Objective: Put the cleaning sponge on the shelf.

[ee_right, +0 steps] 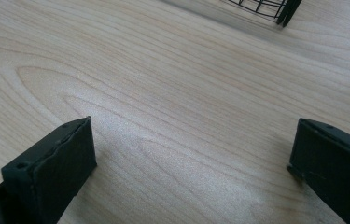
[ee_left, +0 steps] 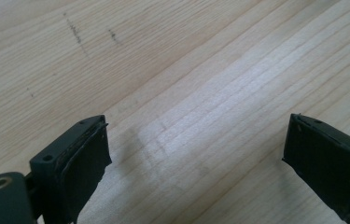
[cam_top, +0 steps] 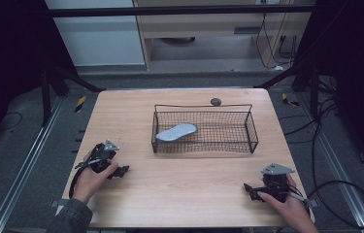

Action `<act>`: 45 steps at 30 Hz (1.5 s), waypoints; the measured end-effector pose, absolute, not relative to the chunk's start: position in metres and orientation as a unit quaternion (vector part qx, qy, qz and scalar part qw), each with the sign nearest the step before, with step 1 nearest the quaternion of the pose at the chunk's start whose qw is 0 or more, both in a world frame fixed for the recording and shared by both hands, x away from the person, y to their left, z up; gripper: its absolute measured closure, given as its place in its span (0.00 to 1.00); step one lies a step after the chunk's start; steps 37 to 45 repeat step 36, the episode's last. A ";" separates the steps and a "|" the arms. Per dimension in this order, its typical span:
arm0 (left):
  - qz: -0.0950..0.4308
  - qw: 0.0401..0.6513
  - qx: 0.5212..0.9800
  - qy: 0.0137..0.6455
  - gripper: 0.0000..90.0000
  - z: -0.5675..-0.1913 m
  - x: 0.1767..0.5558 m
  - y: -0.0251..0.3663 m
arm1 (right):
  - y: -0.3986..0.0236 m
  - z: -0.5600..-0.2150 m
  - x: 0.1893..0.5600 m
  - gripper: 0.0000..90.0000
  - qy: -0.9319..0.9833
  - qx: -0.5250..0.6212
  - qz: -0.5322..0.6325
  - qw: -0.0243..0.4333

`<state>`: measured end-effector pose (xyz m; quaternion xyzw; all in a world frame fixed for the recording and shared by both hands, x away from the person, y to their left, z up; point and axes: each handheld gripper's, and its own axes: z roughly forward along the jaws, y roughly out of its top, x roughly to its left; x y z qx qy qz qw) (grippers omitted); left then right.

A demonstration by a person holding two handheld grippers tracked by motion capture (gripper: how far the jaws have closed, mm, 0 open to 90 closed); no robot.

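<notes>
From the high view, a wire basket [cam_top: 204, 127] sits just above the centre of the frame on the wooden desk [cam_top: 179, 194], and a flat grey oblong object [cam_top: 176, 132] lies inside it, toward the basket's left end, tilted a little. A small dark round thing [cam_top: 215, 101] rests on the desk just behind the basket's far rim. The left gripper [cam_top: 121, 170] lies low at the lower left, a hand [cam_top: 91, 179] wrapped around it; the right gripper [cam_top: 248, 188] is at the lower right, held the same way, both well apart from the basket.

In the left gripper view the jaws stand wide apart over bare wood grain, nothing between them.

In the right gripper view the jaws are likewise spread and empty, with a corner of the basket [ee_right: 266, 8] at the upper right of the frame.

The grey object looks thin, light and rigid, perhaps smooth plastic, though it is too small to be sure. I would pinch it across its narrow width near the middle, coming down from above to clear the mesh walls.
</notes>
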<state>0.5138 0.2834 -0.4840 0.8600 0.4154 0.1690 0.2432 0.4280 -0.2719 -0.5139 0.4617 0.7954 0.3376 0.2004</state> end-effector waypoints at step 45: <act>0.200 0.330 0.801 0.457 0.00 -0.508 0.534 0.303 | -0.272 -0.514 0.428 0.00 0.795 0.462 0.338 0.200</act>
